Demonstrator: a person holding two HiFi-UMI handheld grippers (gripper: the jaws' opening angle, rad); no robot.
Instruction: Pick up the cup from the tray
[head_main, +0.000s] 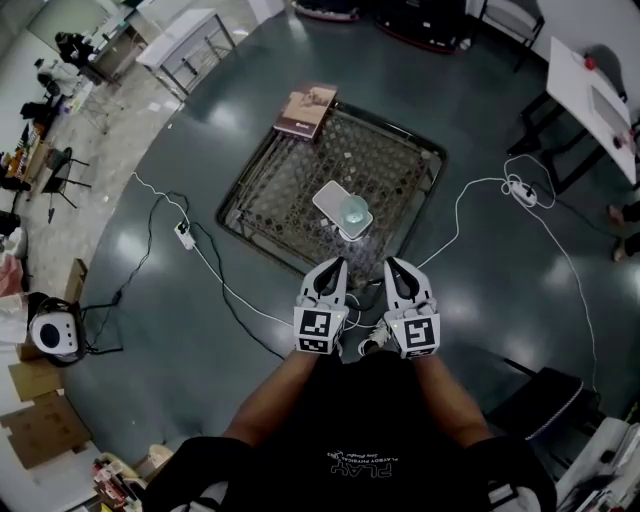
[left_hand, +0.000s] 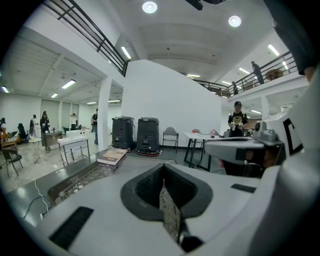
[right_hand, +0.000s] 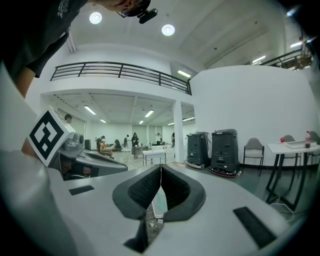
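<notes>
Nearest the lens, forearms (head_main: 285, 390) stretched forward, a gripper in each hand. Farthest left, wire-mesh table (head_main: 262, 196), with a book (head_main: 306, 108) at its far left corner. Next, left gripper (head_main: 337, 264), jaws pressed together with nothing between them, just short of the table's near edge. Toward that near edge, a white tray (head_main: 328, 195) bearing the clear cup (head_main: 354, 211), upright on the tray's near right corner, untouched. At right, right gripper (head_main: 391, 264), likewise closed and empty. Judged stage: approach, grasp not begun. For a clean pickup: part one pair of jaws wider than the cup before arrival, come in low from the near edge, set the pads either side, close gently, lift straight up.
</notes>
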